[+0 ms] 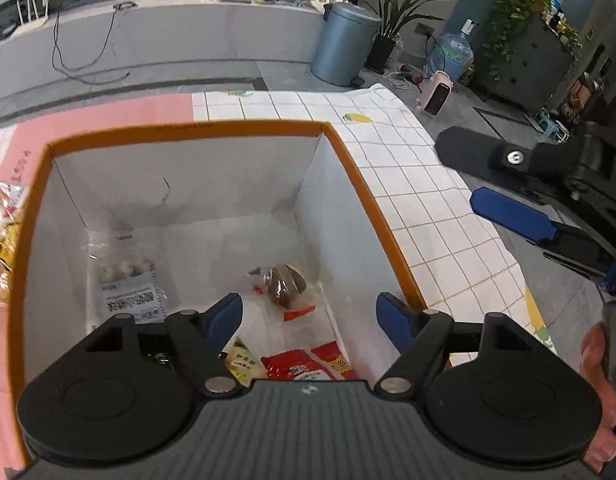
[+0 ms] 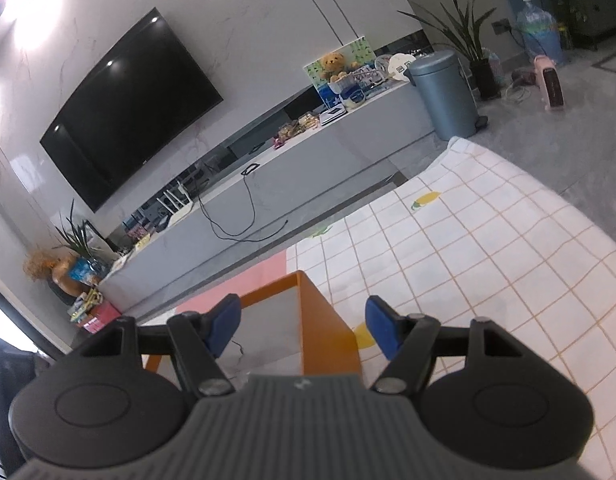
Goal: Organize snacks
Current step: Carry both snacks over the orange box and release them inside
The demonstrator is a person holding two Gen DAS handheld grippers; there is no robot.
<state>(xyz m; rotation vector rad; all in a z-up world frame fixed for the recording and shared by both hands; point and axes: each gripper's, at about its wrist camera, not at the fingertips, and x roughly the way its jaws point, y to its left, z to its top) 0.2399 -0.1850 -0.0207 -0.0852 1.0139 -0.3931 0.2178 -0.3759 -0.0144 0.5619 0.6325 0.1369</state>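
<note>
An orange-rimmed white box (image 1: 350, 168) stands on the table. Inside lie a clear bag of white balls (image 1: 125, 276), a wrapped brown bun (image 1: 285, 284), a red packet (image 1: 308, 364) and a yellow-green packet (image 1: 239, 362). My left gripper (image 1: 310, 320) is open and empty, hovering over the box's near side. My right gripper (image 2: 303, 326) is open and empty, above the box's far right corner (image 2: 308, 300); it also shows in the left wrist view (image 1: 496, 184), to the right of the box. More snack packets (image 1: 1, 240) lie left of the box.
The table has a white checked cloth (image 1: 408, 184) and a pink mat (image 1: 107, 112). Beyond it stand a long grey TV cabinet (image 2: 308, 160), a grey bin (image 1: 344, 44), plants, a water jug and a pink heater (image 1: 436, 94).
</note>
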